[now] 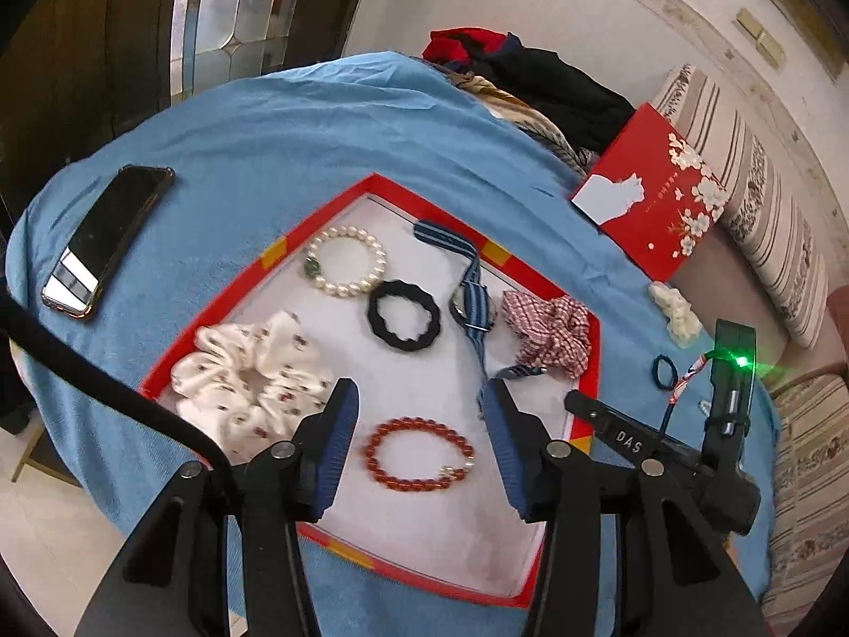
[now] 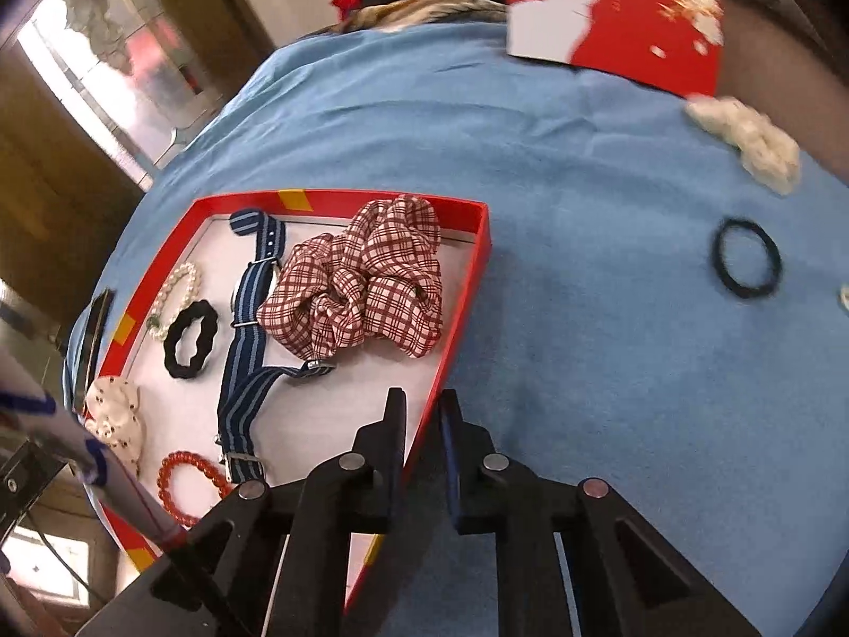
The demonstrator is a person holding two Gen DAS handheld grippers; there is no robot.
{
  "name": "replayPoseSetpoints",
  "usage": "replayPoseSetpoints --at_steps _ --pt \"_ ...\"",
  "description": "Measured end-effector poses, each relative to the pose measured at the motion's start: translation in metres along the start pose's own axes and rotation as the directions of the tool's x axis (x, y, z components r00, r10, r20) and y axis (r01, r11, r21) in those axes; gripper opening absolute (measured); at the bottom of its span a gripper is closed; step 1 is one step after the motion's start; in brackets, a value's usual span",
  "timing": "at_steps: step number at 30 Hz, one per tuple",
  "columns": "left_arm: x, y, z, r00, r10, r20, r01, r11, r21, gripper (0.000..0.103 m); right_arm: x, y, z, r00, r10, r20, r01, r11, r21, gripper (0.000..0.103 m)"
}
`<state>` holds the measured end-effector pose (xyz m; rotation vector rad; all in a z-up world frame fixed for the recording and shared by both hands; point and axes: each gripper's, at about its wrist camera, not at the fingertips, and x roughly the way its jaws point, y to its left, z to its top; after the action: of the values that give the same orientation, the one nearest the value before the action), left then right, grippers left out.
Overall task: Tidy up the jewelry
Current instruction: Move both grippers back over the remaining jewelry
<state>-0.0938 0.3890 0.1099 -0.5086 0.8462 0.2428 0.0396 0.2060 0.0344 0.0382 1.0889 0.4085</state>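
Observation:
A red-rimmed tray [image 1: 318,217] with a white floor lies on the blue cloth. In it are a red bead bracelet [image 1: 419,454], a pearl bracelet [image 1: 347,260], a black scrunchie [image 1: 404,315], a white floral scrunchie [image 1: 249,371], a blue striped watch [image 1: 475,302] and a red plaid scrunchie [image 1: 552,332]. My left gripper [image 1: 419,403] is open above the red bracelet. My right gripper [image 2: 424,416] is nearly shut, its jaws on either side of the tray's right wall [image 2: 461,313]. A thin black hair tie [image 2: 748,257] and a cream scrunchie [image 2: 748,140] lie on the cloth outside the tray.
A phone [image 1: 106,239] lies at the left on the blue cloth [image 1: 297,127]. The red lid with white flowers [image 1: 652,196] leans at the right, by a striped cushion [image 1: 769,223]. Dark clothes [image 1: 530,74] are piled at the back.

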Motion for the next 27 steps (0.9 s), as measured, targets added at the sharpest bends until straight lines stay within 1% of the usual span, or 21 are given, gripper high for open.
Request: replayPoseSetpoints --at_steps 3,5,6,7,11,13,14,17,19,22,27 --pt "-0.005 -0.007 -0.006 1.000 -0.011 -0.001 0.011 1.000 0.005 0.047 -0.005 -0.013 -0.005 1.000 0.014 -0.013 -0.014 1.000 0.019 0.013" --pt "-0.009 -0.012 -0.010 1.000 -0.017 -0.005 0.017 1.000 0.009 0.047 -0.011 -0.020 -0.006 0.999 0.043 -0.008 -0.043 0.998 0.038 0.026" --pt "-0.013 -0.017 -0.013 1.000 -0.021 -0.005 0.021 1.000 0.014 0.047 -0.023 -0.027 -0.009 0.998 0.058 0.015 -0.059 0.997 0.048 0.028" --pt "-0.015 -0.020 -0.015 1.000 -0.026 -0.004 0.027 0.999 0.019 0.047 -0.034 -0.031 -0.011 0.997 0.064 0.034 -0.065 0.997 0.046 0.032" --pt "-0.029 -0.040 -0.028 0.999 -0.033 0.001 0.033 0.998 0.057 0.049 -0.078 -0.059 -0.032 0.995 0.031 0.095 -0.033 0.999 0.023 0.040" --pt "-0.034 -0.053 -0.036 0.999 -0.033 0.001 0.033 0.996 0.083 0.054 -0.098 -0.080 -0.048 0.994 -0.002 0.111 0.000 1.000 0.020 0.040" --pt "-0.036 -0.058 -0.038 0.999 -0.036 0.000 0.036 0.995 0.093 0.054 -0.106 -0.090 -0.055 0.993 -0.018 0.115 0.015 1.000 0.022 0.041" --pt "-0.038 -0.083 -0.051 0.999 -0.049 -0.012 0.050 0.989 0.139 0.055 -0.135 -0.135 -0.090 0.985 -0.104 0.138 0.099 0.994 0.038 0.041" --pt "-0.037 -0.097 -0.058 0.998 -0.056 -0.026 0.059 0.986 0.157 0.056 -0.148 -0.161 -0.107 0.976 -0.159 0.147 0.152 0.987 0.057 0.042" --pt "-0.036 -0.121 -0.068 0.997 -0.064 -0.046 0.071 0.979 0.189 0.056 -0.173 -0.207 -0.139 0.956 -0.248 0.157 0.233 0.967 0.108 0.043" --pt "-0.031 -0.159 -0.084 0.995 -0.069 -0.077 0.086 0.966 0.246 0.057 -0.203 -0.266 -0.167 0.928 -0.335 0.163 0.305 0.934 0.186 0.044"
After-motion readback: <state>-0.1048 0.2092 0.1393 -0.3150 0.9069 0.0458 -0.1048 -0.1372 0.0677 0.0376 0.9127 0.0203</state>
